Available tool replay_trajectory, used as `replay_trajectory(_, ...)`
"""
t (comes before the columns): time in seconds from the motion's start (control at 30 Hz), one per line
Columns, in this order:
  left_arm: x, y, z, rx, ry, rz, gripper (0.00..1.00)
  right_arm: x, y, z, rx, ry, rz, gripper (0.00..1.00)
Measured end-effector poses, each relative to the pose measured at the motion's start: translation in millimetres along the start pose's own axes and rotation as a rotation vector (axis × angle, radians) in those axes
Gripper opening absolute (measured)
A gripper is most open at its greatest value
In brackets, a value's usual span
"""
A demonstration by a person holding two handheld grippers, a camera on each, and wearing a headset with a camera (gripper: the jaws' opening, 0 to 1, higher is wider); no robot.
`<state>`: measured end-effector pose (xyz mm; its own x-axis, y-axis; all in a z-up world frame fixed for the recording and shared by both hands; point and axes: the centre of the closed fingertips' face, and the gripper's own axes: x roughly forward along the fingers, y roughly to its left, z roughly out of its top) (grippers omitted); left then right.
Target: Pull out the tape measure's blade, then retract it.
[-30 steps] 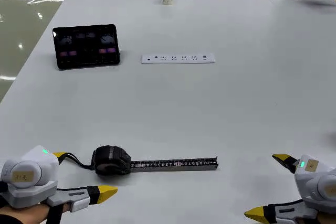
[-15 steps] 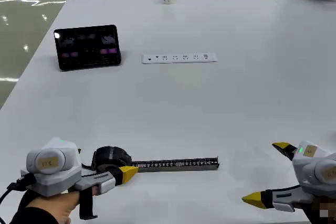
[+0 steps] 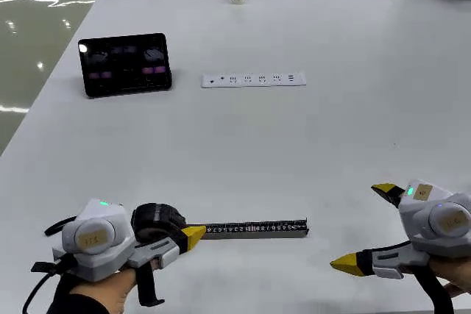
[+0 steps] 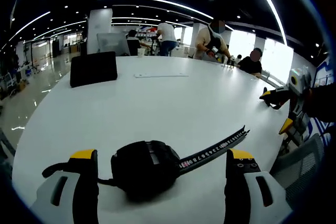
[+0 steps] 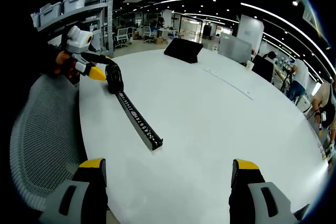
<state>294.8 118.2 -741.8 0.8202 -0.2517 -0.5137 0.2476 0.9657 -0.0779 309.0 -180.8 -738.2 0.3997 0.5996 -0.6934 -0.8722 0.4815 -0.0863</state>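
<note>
My left gripper [image 4: 163,156] has pale grey jaws capped in yellow, each with a dark slot behind the tip. Behind the jaws sits a rounded white housing [image 3: 112,220] with a tan label [image 3: 91,240] and a small green light [image 3: 104,203]. A black trigger [image 3: 147,290] hangs below and a black cable [image 3: 34,284] trails rearward. My right gripper [image 3: 363,226] is built alike.

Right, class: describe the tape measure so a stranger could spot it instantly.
On the big white table, look near the front edge on the left, between the tips of the left claw. The tape measure is a rounded black case; unlike the flat tablet and white power strip farther back, a numbered blade runs from it.
</note>
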Motion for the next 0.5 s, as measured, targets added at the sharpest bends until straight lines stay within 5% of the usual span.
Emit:
replay_trajectory(0.2, 4.1, 1.2, -8.8, 0.014, 0.012, 0.029, 0.99, -1.1, 5.2, -7.0, 0.002, 0.023, 0.021, 0.99)
replay_trajectory(0.5, 5.8, 7.3, 3.9, -0.018, -0.050, 0.087, 0.99, 6.5, 3.1, -0.2, -0.067, 0.076, 0.042, 0.99)
